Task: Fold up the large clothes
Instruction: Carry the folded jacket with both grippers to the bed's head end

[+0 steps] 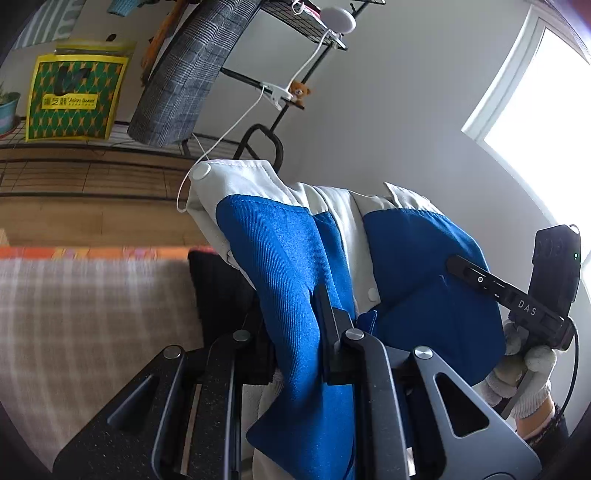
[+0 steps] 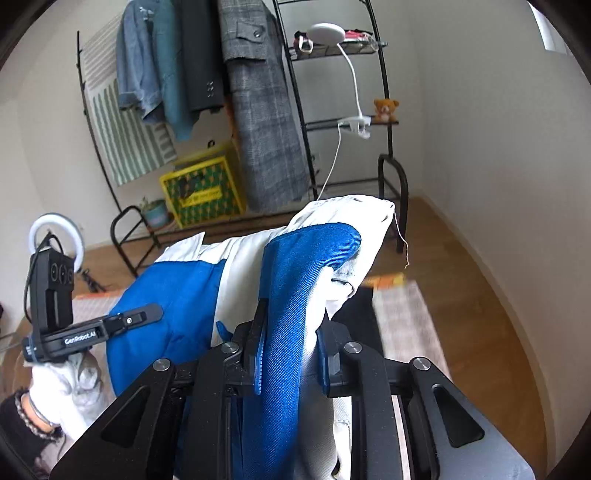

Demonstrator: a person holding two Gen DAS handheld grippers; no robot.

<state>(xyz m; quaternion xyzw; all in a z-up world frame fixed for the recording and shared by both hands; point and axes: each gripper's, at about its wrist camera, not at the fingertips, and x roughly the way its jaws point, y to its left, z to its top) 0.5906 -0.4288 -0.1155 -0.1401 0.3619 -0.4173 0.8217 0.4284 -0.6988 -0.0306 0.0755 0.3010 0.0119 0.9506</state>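
Fabric fills both views: the blue and white garment (image 1: 280, 251) hangs in the air between my two grippers, lifted clear of the plaid bed cover (image 1: 85, 310) below. My left gripper (image 1: 295, 332) is clamped on a thick blue fold, and my right gripper (image 2: 291, 347) pinches another bunched blue fold, its pads pressed into the cloth.

The risk I judge most likely is slippage: both holds are on rolled, bulky folds, not flat edges, so a layer could slide out as I carry the piece, and the fold would land crooked. A loose thread (image 2: 400, 236) dangles off the white corner and might snag.

Behind stands a black clothes rack (image 2: 295, 92) with a grey checked coat (image 2: 262, 110), a clip lamp (image 2: 327, 33), a small teddy bear (image 2: 385, 108) and a yellow-green bag (image 2: 203, 192). Nothing there blocks me, but the draped garment itself hides much of the bed.
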